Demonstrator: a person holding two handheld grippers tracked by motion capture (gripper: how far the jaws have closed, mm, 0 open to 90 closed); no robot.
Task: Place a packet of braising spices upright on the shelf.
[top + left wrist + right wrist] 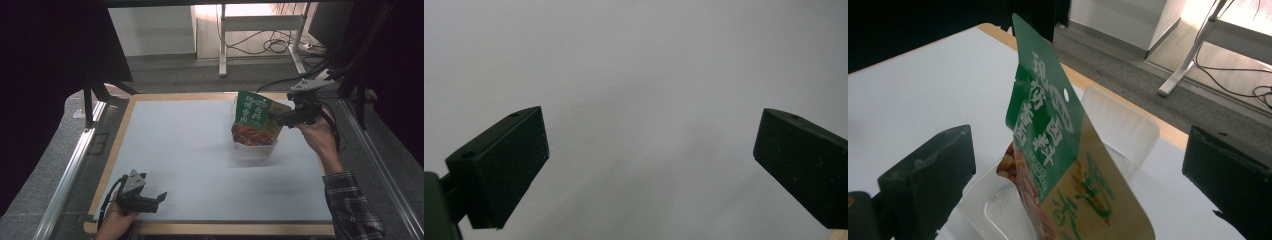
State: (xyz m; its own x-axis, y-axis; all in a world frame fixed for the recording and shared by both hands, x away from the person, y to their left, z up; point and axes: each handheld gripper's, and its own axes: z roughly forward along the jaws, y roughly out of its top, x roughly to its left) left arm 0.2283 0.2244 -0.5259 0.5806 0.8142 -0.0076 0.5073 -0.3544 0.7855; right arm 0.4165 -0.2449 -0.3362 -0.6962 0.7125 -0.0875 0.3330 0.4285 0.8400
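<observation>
- The right gripper (pixel 278 118) sits at the far right of the table (pixel 180 150), its jaws spread wide on either side of a green snack pouch (pixel 256 119) without pressing on it; in the right gripper view a clear gap shows between each pad and the packet, so nothing is held.
- The pouch (pixel 1058 150) stands on its lower edge inside a clear plastic tray (pixel 252 147), leaning back against the tray's far wall (that wall looks to be what keeps it from falling flat).
- Standing it in the tray likely means the packet is being stowed there, and the wide jaws fit a release, not a grasp.
- The left gripper (pixel 159 198) rests low at the near left edge of the table, well apart from the tray, its jaws open over bare white surface with nothing between them; it seems parked out of the way.
- If the pouch tips, it would probably fall toward the right gripper's side.
</observation>
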